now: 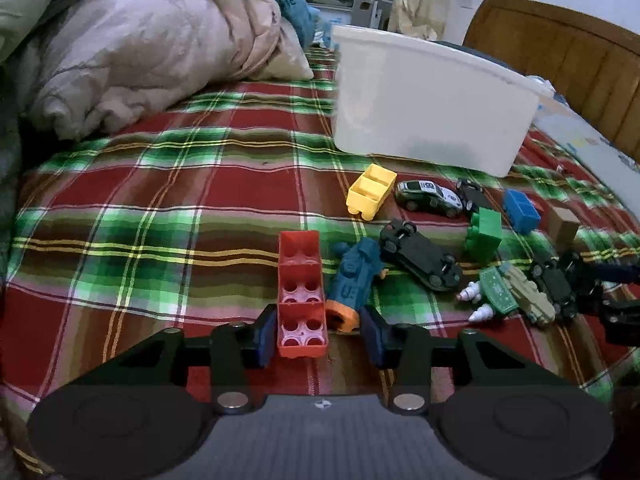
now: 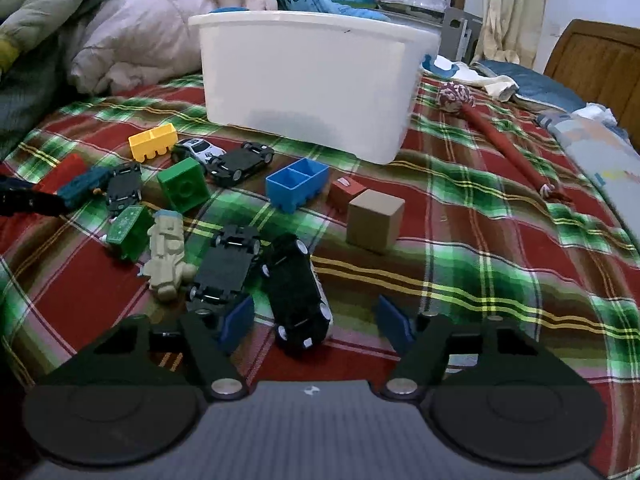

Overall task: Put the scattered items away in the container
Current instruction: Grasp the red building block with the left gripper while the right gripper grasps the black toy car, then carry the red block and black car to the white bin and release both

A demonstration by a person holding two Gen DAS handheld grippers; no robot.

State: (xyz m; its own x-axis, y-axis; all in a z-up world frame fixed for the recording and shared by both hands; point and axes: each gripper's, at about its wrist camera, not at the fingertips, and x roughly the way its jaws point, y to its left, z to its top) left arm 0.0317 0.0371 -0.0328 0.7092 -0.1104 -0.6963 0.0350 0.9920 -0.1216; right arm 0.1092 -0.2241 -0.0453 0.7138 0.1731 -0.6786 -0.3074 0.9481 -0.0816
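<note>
Between your left gripper's parted pads lies the red block, touching one pad, while your right gripper straddles the black toy car, unpinched.

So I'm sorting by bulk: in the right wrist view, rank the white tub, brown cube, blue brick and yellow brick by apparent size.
1. White tub
2. Brown cube
3. Blue brick
4. Yellow brick, though it lies farther away, so the two bricks may match.
</note>
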